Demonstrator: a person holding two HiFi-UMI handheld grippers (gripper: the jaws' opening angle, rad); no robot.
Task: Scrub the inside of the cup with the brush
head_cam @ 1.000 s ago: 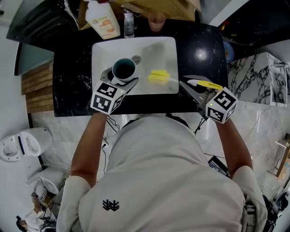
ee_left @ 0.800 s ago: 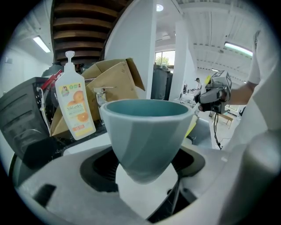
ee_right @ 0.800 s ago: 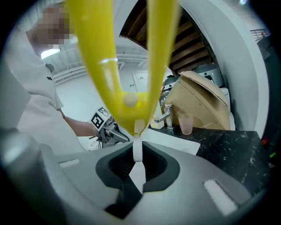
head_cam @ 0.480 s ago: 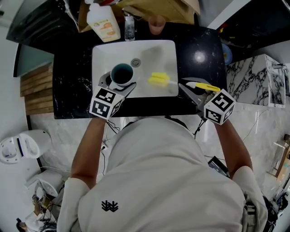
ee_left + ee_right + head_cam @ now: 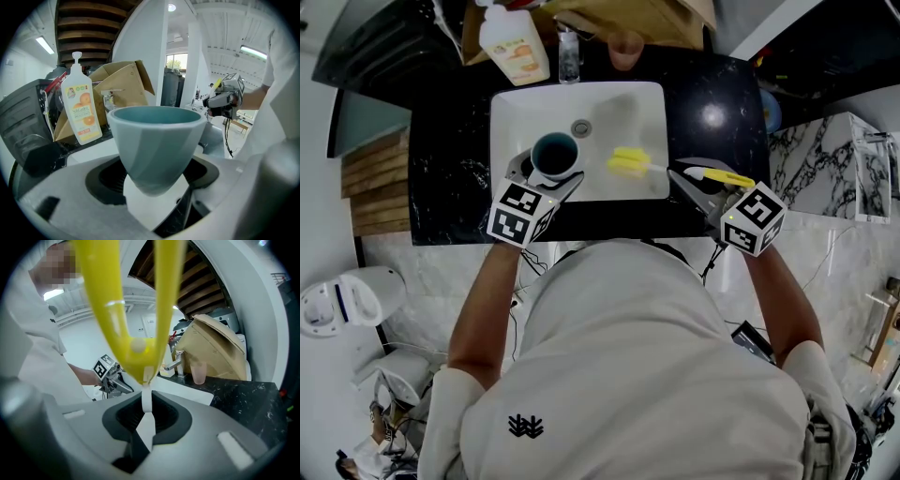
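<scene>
Your right gripper clamps the yellow brush by its thin white end. Left gripper beyond, at left; tap and pink tumbler on black counter, at right.

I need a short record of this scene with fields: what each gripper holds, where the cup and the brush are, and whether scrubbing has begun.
left gripper: shut on the cup
right gripper: shut on the handle end of the brush
cup: teal, upright, mouth up, over the sink
brush: yellow, head over the sink, to the right of the cup and outside it
scrubbing: not yet begun
behind the sink: bottle on the counter
</scene>
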